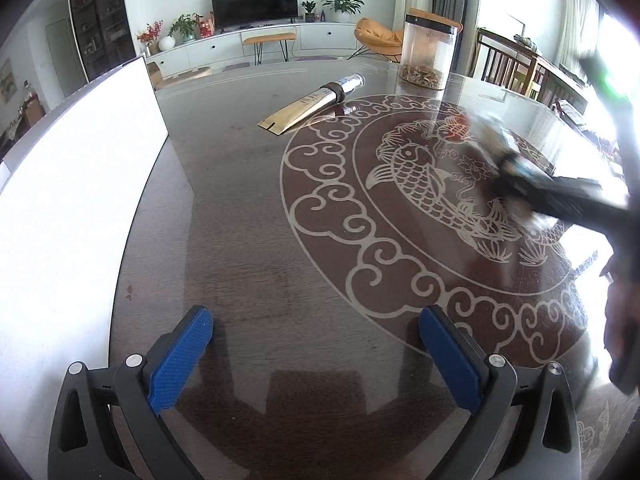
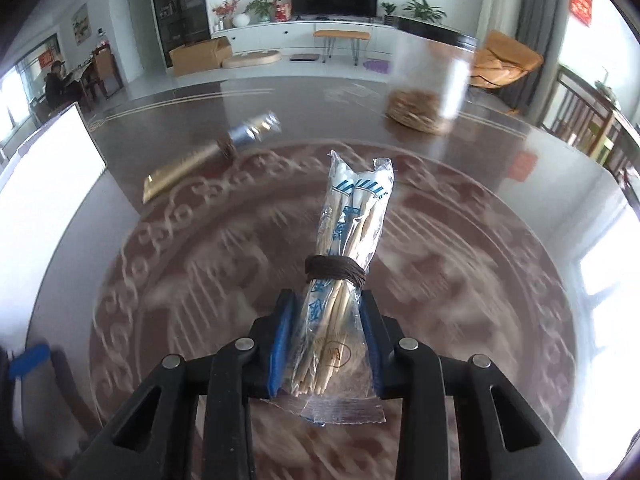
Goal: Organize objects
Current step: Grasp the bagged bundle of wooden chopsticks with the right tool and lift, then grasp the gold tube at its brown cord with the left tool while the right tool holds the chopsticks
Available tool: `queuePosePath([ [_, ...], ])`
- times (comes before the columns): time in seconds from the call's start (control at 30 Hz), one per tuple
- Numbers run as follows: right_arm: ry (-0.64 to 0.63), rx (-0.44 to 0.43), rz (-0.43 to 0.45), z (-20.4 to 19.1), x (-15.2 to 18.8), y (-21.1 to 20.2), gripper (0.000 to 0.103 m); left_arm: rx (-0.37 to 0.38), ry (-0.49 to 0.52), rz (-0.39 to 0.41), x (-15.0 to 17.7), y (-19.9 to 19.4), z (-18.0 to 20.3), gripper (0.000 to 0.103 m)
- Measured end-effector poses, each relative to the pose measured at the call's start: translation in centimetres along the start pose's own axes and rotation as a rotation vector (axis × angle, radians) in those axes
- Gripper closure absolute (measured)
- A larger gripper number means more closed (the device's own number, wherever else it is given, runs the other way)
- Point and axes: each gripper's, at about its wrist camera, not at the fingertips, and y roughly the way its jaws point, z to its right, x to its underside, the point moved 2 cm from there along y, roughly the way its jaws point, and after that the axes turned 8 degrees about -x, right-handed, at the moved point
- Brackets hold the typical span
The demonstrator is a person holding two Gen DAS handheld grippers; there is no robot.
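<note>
R gripper (image 2: 326,320): clamped on bundle of wrapped chopsticks (image 2: 348,240), blue pads pressing both sides, brown band round its middle; held above table.
L gripper (image 1: 316,344): jaws wide, nothing betw. them, low over table (image 1: 240,240).
Gold tube (image 1: 308,110): lying far side, left of centre.
Clear jar (image 1: 428,52): upright, far right, dark lid.
White board (image 1: 80,184): left edge.

Daylight is admitted from windows (image 1: 624,40) at the right of both frames, where highlights are blown out. Glare is thrown across the glossy table (image 1: 280,220). The right wrist view is motion-blurred; edges are bent and darkened by fisheye distortion.
</note>
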Motion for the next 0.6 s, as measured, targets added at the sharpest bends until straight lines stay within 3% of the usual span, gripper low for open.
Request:
queuePosePath([
  [0.2, 0.096, 0.138, 0.036, 5.2, 7.6, -6.1, 0.07, 0.001, 0.0, 0.0, 0.0, 0.0, 0.0, 0.0],
  [0.33, 0.178, 0.15, 0.085, 7.1, 10.0, -7.9, 0.065, 0.002, -0.005, -0.003, 0.0, 0.0, -0.1, 0.0],
  [0.37, 0.194, 0.153, 0.089, 7.2, 10.1, -8.0, 0.056, 0.004, -0.005, -0.007, 0.0, 0.0, 0.0, 0.0],
  [0.4, 0.203, 0.148, 0.083, 7.4, 10.0, -8.1, 0.038, 0.005, -0.005, -0.01, -0.1, 0.1, -0.1, 0.0],
  [0.47, 0.198, 0.121, 0.065, 7.6, 9.9, -7.6, 0.018, 0.007, 0.006, -0.033, -0.4, 0.2, 0.0, 0.0],
  [0.6, 0.14, 0.122, 0.05, 6.7, 10.0, -7.5, 0.011, 0.003, 0.038, -0.189, -3.2, 1.7, 0.2, 0.0],
])
